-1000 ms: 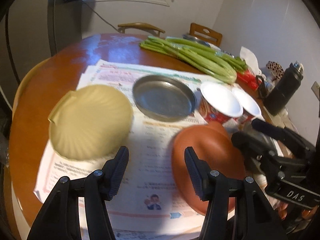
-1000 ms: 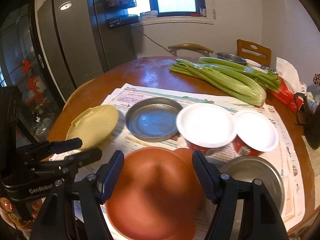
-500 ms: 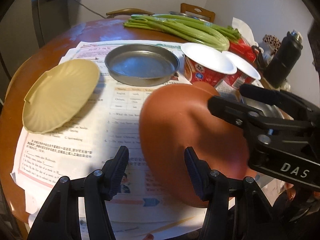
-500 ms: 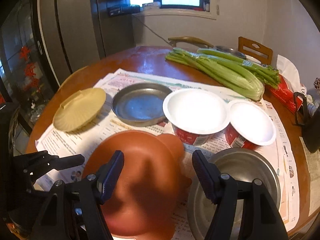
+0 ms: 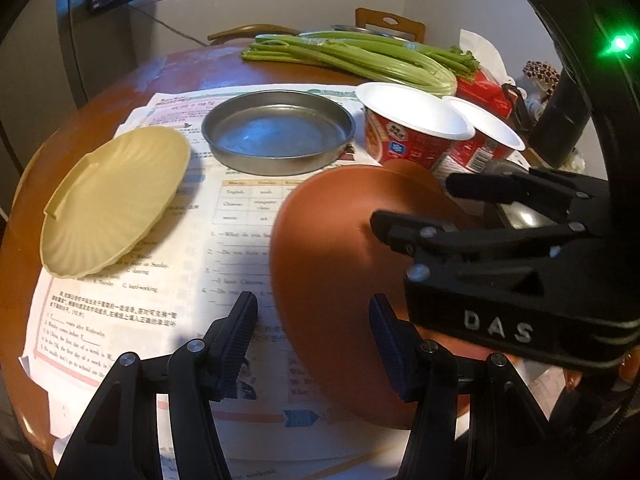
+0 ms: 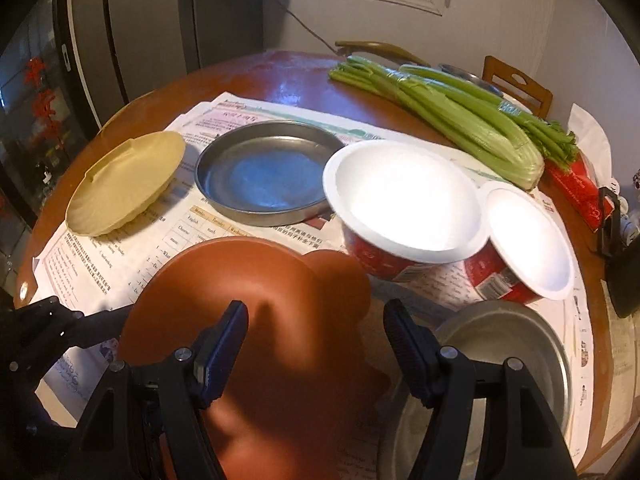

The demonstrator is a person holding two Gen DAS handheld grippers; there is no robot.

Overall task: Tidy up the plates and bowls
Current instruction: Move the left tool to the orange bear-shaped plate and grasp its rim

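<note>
The brown plate [image 6: 256, 340] lies on the newspaper [image 5: 132, 312], just in front of the steel pan [image 6: 264, 172]. The right gripper [image 6: 316, 344] straddles it, jaws closing, ready to lift. The left gripper [image 5: 312, 336] hovers half-open, empty, beside its edge.

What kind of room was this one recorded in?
Most likely a home dining corner or kitchen: a round wooden table with chairs tucked behind it, celery lying beside plates and bowls on spread newspaper, and what looks like a tall fridge by the window.
</note>
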